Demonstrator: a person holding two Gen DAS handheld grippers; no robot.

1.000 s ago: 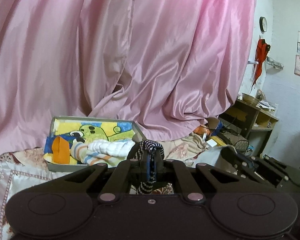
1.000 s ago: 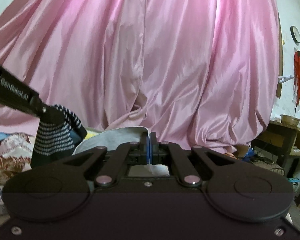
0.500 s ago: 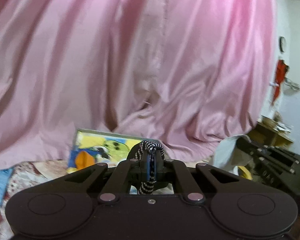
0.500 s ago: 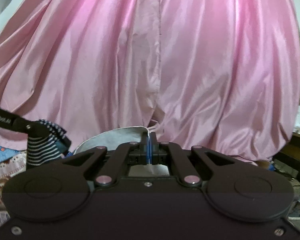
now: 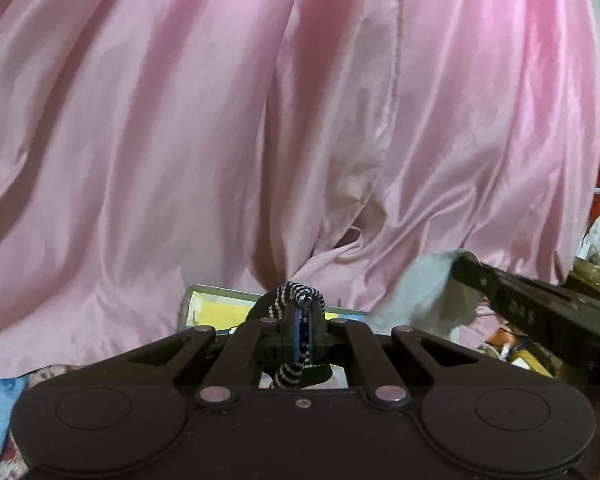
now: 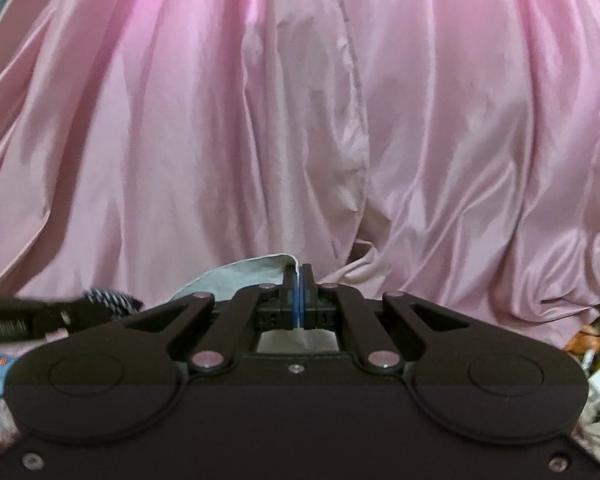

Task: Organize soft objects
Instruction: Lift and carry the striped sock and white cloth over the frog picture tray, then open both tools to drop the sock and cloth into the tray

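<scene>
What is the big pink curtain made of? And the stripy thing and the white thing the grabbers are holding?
The pink curtain looks like satin, maybe polyester: shiny, smooth, soft folds. The stripy thing, pinched in the left gripper, looks knitted, like a black-and-white sock. The white thing, held in the right gripper, looks like matte cotton cloth, though it is blurry.

We are looking forward along each gripper's fingers from two wrist cameras, both facing roughly level and close toward the pink curtain [image 5: 220,140] that is filling each view. We are sharing that curtain in both, and each camera is catching the other gripper at its edge: the right gripper [image 5: 466,266] here, the left gripper [image 6: 74,314] there.
</scene>
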